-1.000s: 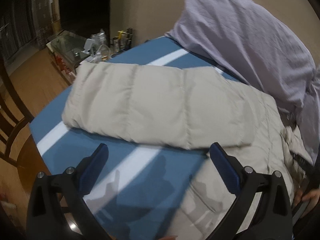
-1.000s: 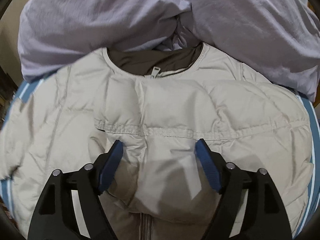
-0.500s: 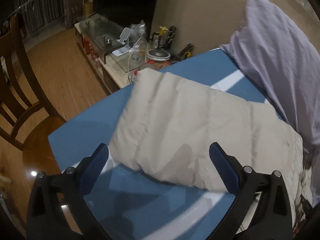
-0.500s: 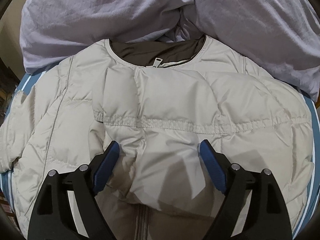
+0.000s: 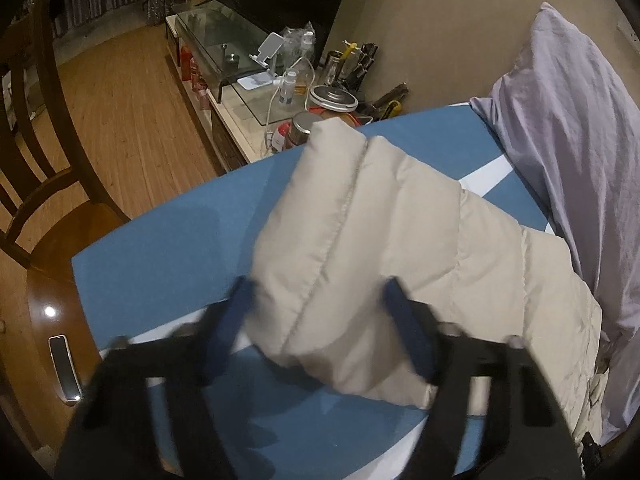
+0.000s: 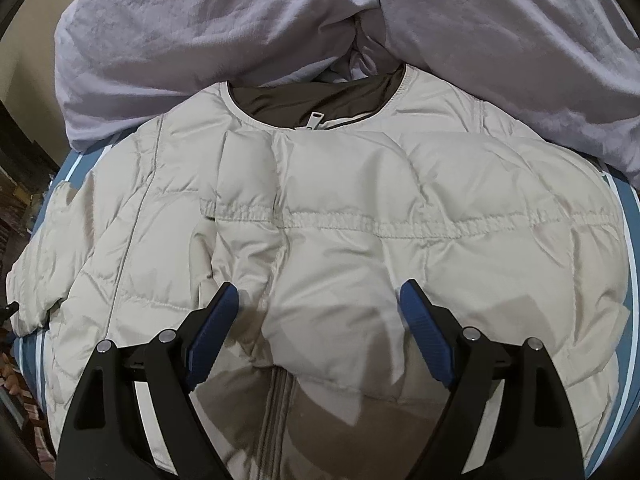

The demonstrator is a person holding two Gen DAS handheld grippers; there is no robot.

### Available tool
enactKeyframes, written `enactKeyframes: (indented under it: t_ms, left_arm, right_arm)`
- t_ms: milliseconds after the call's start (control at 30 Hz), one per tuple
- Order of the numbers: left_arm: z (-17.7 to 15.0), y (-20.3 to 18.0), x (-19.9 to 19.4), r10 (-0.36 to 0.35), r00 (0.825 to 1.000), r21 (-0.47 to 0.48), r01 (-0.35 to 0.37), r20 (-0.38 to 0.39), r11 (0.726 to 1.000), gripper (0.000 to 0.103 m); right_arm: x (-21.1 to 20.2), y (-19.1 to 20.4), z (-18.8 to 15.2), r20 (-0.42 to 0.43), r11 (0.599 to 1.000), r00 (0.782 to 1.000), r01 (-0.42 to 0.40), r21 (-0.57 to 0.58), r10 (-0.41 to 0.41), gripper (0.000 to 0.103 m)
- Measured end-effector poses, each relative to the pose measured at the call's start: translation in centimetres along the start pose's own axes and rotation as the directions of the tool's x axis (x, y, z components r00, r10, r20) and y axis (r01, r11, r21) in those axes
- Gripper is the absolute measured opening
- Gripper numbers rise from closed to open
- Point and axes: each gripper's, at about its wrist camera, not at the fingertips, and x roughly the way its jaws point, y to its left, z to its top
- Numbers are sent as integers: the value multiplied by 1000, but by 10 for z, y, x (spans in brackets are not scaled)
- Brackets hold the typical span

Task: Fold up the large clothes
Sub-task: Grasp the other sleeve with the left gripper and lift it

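A beige quilted puffer jacket (image 6: 360, 248) lies front-up on a blue cloth with white stripes (image 5: 168, 240), its brown-lined collar and zipper pull at the far side. One sleeve is folded across the chest. My right gripper (image 6: 320, 312) is open and empty, hovering just above that folded sleeve at mid-chest. In the left wrist view the other sleeve (image 5: 360, 248) stretches out over the blue cloth. My left gripper (image 5: 320, 312) is blurred, its blue pads on either side of the sleeve's cuff end, still spread apart.
Lilac bedding (image 6: 280, 20) is heaped behind the jacket's collar and also shows in the left wrist view (image 5: 568, 152). A low glass cabinet with bottles and jars (image 5: 288, 80) stands beyond the table edge. A wooden chair (image 5: 48, 184) and a phone (image 5: 64, 368) are at the left.
My left gripper has swung left and moved in over the sleeve's cuff, its jaws narrowing around it. My right gripper has eased back slightly above the jacket's chest.
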Motion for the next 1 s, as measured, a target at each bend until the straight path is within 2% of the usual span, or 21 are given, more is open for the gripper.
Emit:
enactKeyframes:
  t_ms: [33,67,167,233,433,533,633,800,1000]
  left_arm:
    - [0,2,0,-21,1000,-8,21,-5,1000,42]
    - [0,3,0,-45,999,-22,45,-14,999,34]
    - [-2,0,-3,-76,997,-20,75,-14,997,19]
    - [-1,-6,-9,-82,997,-4,82,-2,997,16]
    - [11,-46,-49,-200,977,74,194,72,978,15]
    - [14,-75,-73,-278,955,133,264,104,955,15]
    - [13,-112,-98,-376,920,205,349,113,915,15]
    - [-1,-170,-121,-480,873,300,437,86,848,15]
    - [-27,-233,-140,-571,821,384,520,24,763,15]
  right_arm:
    - [-1,-1,-1,0,1000,1000,-2,0,2,85]
    - [-2,-2,-3,2,1000,1000,-5,0,5,85]
    - [-5,-3,-5,3,1000,1000,-13,3,13,85]
    - [-8,-4,-6,4,1000,1000,-16,8,16,85]
    - [-21,-10,-11,30,999,999,-26,26,25,85]
    - [-28,-16,-15,46,999,999,-26,40,24,85]
    - [-35,-22,-19,62,998,998,-25,52,22,85]
    - [-48,-37,-25,88,997,996,-15,74,9,85]
    - [-64,-61,-32,120,993,993,-7,115,-7,85]
